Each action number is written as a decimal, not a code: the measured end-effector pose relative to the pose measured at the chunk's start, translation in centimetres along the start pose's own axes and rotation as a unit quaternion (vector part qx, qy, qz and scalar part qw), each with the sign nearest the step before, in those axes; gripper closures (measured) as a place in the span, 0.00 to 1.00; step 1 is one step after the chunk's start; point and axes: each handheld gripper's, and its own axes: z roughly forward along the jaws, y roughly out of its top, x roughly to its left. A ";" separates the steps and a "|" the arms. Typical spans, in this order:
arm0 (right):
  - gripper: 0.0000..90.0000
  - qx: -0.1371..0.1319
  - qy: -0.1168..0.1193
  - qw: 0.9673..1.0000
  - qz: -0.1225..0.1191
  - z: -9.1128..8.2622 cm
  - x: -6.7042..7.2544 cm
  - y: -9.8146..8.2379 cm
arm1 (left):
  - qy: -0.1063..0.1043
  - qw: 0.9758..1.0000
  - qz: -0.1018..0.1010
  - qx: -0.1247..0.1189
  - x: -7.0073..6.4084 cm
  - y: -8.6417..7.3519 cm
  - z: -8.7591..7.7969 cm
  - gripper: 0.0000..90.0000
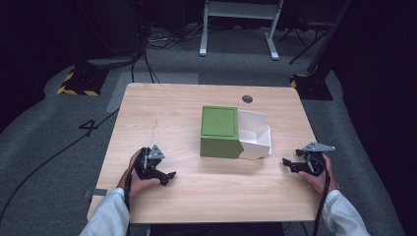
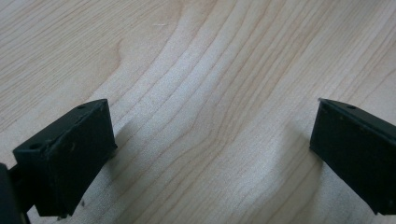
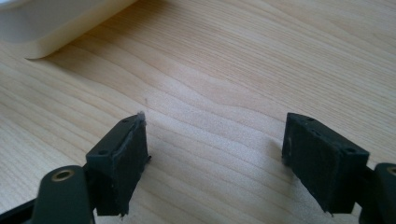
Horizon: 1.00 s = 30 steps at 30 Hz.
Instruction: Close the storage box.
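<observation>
Both grippers, left [image 1: 169, 175] and right [image 1: 286, 162], rest jaws spread on bare table [image 1: 162, 113] flanking the green box [image 1: 219, 132]

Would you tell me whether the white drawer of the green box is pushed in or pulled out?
Pulled out: the white drawer sticks out to the right of the green box, its inside exposed.
</observation>
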 end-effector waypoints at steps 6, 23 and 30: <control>0.25 0.000 -0.001 1.000 0.001 0.0 0.0 0.0 | 0.001 1.000 0.001 0.000 0.0 0.0 0.0 0.00; 0.38 -0.057 0.024 0.998 -0.026 -1.7 1.9 5.1 | 0.000 1.000 0.001 0.000 0.0 0.0 0.0 0.00; 0.39 -0.074 0.032 0.996 -0.031 -1.9 2.4 7.3 | -0.001 1.000 0.001 0.000 0.0 0.0 0.0 0.00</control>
